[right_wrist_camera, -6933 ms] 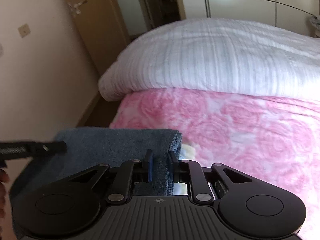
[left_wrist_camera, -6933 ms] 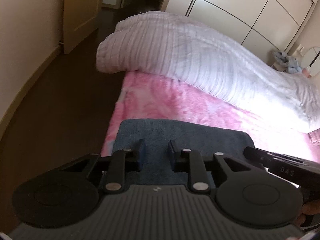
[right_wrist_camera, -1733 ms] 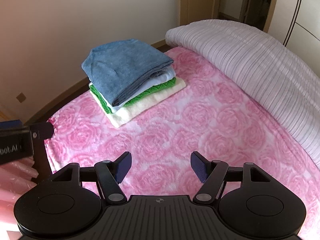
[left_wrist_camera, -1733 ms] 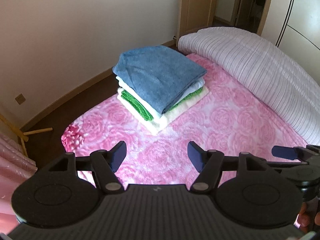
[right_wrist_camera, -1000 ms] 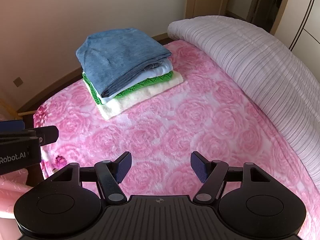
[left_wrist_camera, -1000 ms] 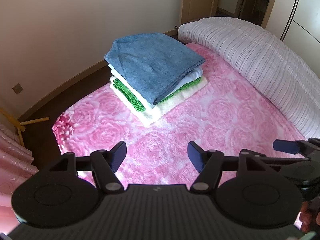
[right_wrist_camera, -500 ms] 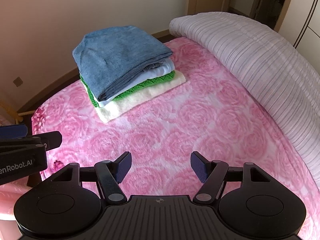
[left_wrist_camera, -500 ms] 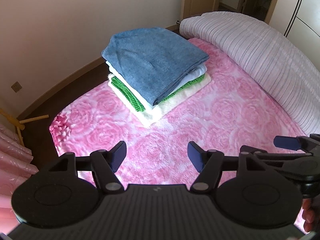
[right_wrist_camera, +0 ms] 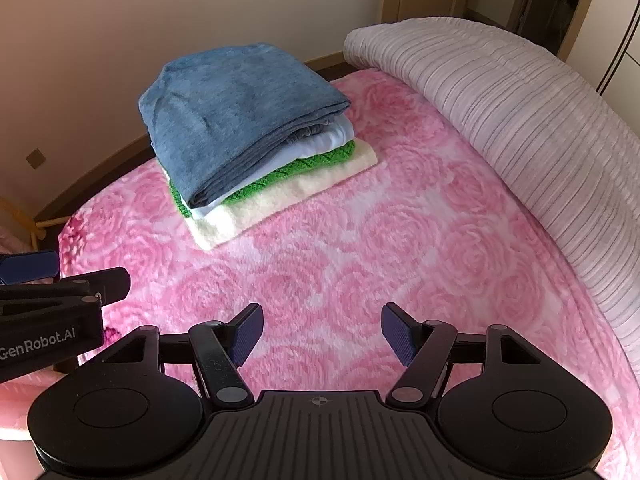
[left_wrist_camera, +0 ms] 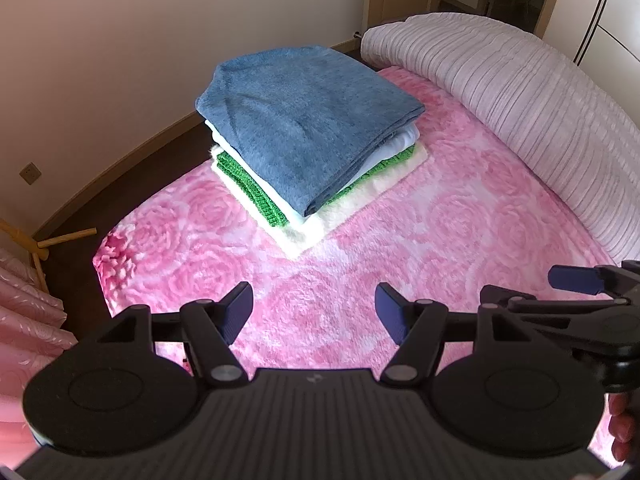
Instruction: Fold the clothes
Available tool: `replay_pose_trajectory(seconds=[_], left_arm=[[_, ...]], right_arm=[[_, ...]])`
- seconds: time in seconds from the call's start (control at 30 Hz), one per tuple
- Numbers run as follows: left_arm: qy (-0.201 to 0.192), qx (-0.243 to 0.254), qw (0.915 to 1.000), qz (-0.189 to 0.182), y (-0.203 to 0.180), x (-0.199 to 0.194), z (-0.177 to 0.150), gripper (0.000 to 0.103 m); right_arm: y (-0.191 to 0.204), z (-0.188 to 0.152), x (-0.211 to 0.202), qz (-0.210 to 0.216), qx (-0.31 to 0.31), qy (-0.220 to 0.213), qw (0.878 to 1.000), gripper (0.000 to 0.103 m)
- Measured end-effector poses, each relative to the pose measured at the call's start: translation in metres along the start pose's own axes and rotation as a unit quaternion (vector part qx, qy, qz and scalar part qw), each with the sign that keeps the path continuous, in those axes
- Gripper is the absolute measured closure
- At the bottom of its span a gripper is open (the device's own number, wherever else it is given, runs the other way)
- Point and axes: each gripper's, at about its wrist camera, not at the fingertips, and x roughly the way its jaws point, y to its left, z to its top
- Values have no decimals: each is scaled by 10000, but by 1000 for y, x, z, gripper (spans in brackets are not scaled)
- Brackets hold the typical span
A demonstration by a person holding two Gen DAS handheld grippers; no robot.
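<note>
Hovering low over the pink rose-pattern bedspread (left_wrist_camera: 460,216), both grippers are spread wide w/ nothing between the fingers: left gripper (left_wrist_camera: 314,310) at bottom centre of its own view, right gripper (right_wrist_camera: 322,332) likewise in its view. The stack of folded clothes (left_wrist_camera: 312,152) sits upper centre in both frames, near the bed's far-left corner, well apart from both grippers. Top to bottom: blue towel-like piece (left_wrist_camera: 304,120), a white layer (left_wrist_camera: 400,142), green knit (left_wrist_camera: 248,188), cream piece (left_wrist_camera: 352,200) touching the bedspread. The left view shows the stack's near-left corner & the green knit's ribbed edge; the right view shows more of the long right-hand edge, w/ loose blue folds (right_wrist_camera: 308,130) tucked under the top layer. The left view also catches the right gripper's side at right edge plus a bit of the person's hand (left_wrist_camera: 622,428) lower right; the right view shows the left gripper's body at left edge, marked "GenRobot.AI". A pale striped duvet (right_wrist_camera: 520,120) is bunched along the right side of the bed in both. Room: beige wall (left_wrist_camera: 140,40) upper left w/ a socket (left_wrist_camera: 30,172), dark floor w/ wood skirting, wooden door frame at top, pink curtain (left_wrist_camera: 28,320) & a wooden stand leg (left_wrist_camera: 60,238) at left edge of the left view.
</note>
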Motion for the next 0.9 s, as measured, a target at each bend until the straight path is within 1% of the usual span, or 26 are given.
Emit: replay_pose_trajectory(seconds=[0.37,0.63,0.77,0.9], left_arm=[[90,-17,10000,39,3,15,8,39],[1,24,10000,52,8,15,13,39],[-125,120,9998,98,10,11,13,39],[-146,130,9998,23,17,6,14,39]], right_arm=[[0,13,17,1,7,66,10000,34],[5,20,20,-24,25,58,10000,34],[10,21,16,-45,30,23,10000,34],[17,21,8,-96,57,-34,9999,34]])
